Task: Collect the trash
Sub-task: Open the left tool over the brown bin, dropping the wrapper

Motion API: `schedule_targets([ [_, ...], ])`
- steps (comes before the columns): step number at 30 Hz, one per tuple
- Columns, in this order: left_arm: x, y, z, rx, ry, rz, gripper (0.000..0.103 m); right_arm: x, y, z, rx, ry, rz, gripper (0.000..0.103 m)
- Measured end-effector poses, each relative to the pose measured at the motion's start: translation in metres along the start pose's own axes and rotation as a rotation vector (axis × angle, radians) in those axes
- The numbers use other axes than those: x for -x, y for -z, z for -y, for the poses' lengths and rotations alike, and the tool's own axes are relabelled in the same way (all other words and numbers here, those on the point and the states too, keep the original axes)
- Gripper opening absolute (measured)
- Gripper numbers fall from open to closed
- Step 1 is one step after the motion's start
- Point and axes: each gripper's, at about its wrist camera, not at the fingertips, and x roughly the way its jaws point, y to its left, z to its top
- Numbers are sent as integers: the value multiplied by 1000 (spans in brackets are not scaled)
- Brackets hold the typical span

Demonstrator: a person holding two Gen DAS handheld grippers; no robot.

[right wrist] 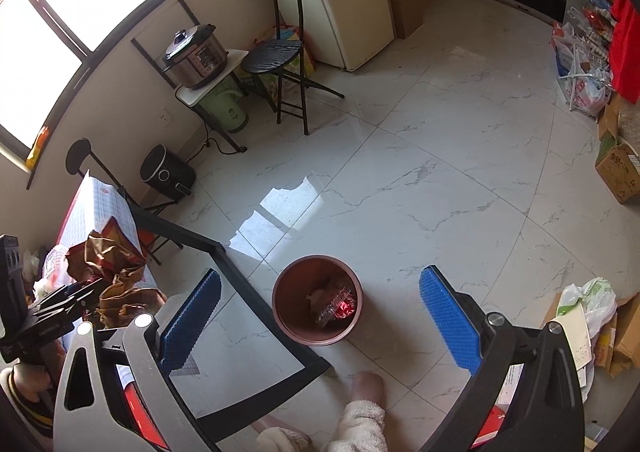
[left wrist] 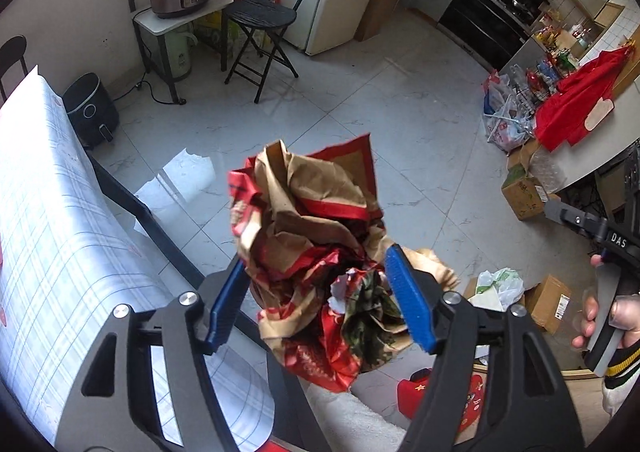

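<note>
One crumpled wad of red-and-brown wrapping paper (left wrist: pixel 316 252) is pinched between the left gripper (left wrist: pixel 316 292) fingers, held over the floor. Ahead between the spread, empty right gripper (right wrist: pixel 318 326) fingers stands the brown trash bin (right wrist: pixel 318 306), seemingly nearer that hand.
</note>
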Motion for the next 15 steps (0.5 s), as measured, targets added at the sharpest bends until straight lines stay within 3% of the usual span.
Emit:
schedule_targets([
  [3, 3, -1, -6, 13, 7, 14, 82, 1, 4, 5, -8, 6, -2, 98],
  [9, 32, 9, -30, 72, -18, 73, 84, -4, 7, -4, -25, -15, -12, 98],
  [15, 88, 41, -74, 151, -105, 167, 96, -6, 8, -42, 45, -26, -10, 98],
])
